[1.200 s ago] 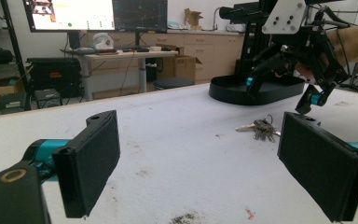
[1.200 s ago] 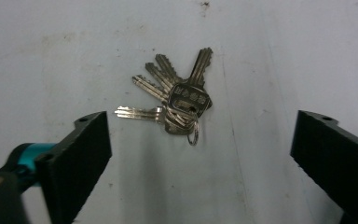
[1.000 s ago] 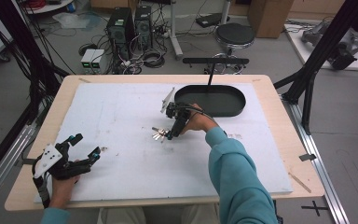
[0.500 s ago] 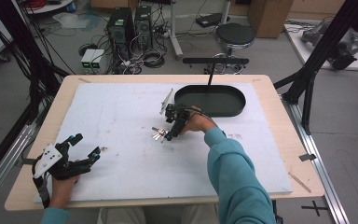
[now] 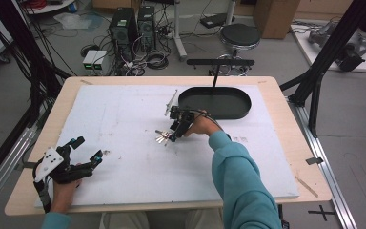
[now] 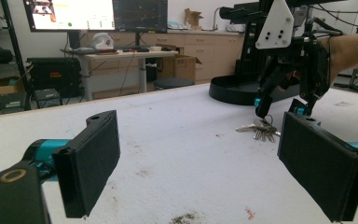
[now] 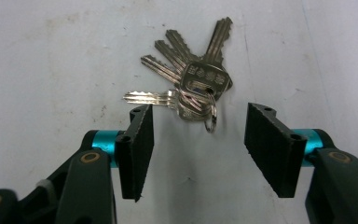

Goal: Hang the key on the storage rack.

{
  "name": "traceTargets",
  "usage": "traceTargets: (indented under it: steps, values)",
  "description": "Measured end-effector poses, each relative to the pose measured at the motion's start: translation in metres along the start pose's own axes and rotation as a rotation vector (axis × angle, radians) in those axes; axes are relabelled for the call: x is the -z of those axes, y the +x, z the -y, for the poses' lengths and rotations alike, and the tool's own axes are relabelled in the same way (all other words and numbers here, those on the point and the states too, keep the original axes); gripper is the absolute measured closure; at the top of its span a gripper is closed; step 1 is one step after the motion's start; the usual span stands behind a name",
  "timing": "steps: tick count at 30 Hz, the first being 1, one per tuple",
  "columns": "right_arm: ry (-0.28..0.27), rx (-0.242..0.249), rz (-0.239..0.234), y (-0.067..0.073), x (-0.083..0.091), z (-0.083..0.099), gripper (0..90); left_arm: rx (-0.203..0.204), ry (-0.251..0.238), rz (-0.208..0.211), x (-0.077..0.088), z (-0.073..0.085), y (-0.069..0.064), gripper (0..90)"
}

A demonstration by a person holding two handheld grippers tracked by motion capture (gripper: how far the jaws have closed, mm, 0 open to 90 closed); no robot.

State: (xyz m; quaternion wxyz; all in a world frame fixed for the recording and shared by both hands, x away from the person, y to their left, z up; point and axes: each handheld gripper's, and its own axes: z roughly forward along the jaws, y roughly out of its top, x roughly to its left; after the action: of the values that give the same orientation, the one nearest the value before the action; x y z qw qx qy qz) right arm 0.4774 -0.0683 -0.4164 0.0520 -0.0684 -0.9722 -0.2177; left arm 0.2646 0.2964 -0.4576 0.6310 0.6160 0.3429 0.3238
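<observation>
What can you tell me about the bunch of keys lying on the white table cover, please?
The bunch of keys is five or so silvery, metal-looking keys on a small split ring, their toothed blades fanned out flat on the white table cover, near its middle and short of the black oval tray. The ring end points toward the right gripper, whose jaws have just been closing and stand on either side of it, not yet touching the keys.
</observation>
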Motion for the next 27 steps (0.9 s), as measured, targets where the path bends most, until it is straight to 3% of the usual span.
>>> traceTargets:
  steps: [6, 17, 27]
  values:
    - [0.007, -0.015, 0.0, -0.001, 0.0008, 0.0001, 52.3, 0.0, 0.0, 0.0, 0.0, 0.0, 0.0, 13.4]
    - [0.002, 0.005, 0.009, -0.0011, 0.0051, -0.0008, 67.9, 0.001, 0.0, 0.0, 0.0, 0.0, 0.0002, 13.4]
    - [0.006, 0.013, 0.003, -0.0002, 0.004, -0.0016, 72.2, 0.0, -0.001, -0.001, -0.0001, 0.0, 0.0, 13.4]
